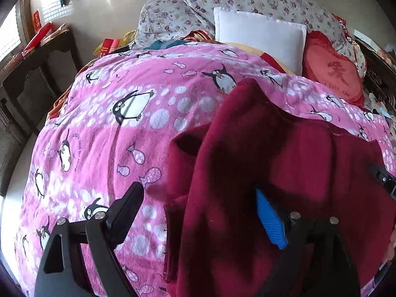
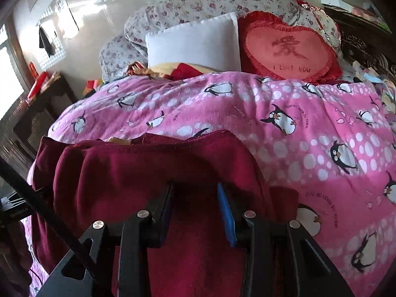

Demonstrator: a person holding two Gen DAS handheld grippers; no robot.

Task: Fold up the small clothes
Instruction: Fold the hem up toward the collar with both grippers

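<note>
A dark red garment (image 1: 284,163) lies bunched on the pink penguin blanket (image 1: 123,128). In the left wrist view my left gripper (image 1: 198,198) is wide open, its left finger (image 1: 128,205) over the blanket and its blue-padded right finger (image 1: 269,220) partly under the draped red cloth. In the right wrist view the garment (image 2: 148,168) lies folded over both fingers of my right gripper (image 2: 195,198). The jaws stand partly apart with red cloth between and over them; whether they grip it is unclear. The right gripper's edge (image 1: 383,180) shows in the left wrist view.
At the bed's head are a white pillow (image 2: 198,42), a red heart cushion (image 2: 287,47) and floral bedding (image 2: 222,2). A dark wooden cabinet (image 1: 42,69) stands left of the bed. Clutter lies along the right bed edge (image 2: 376,74).
</note>
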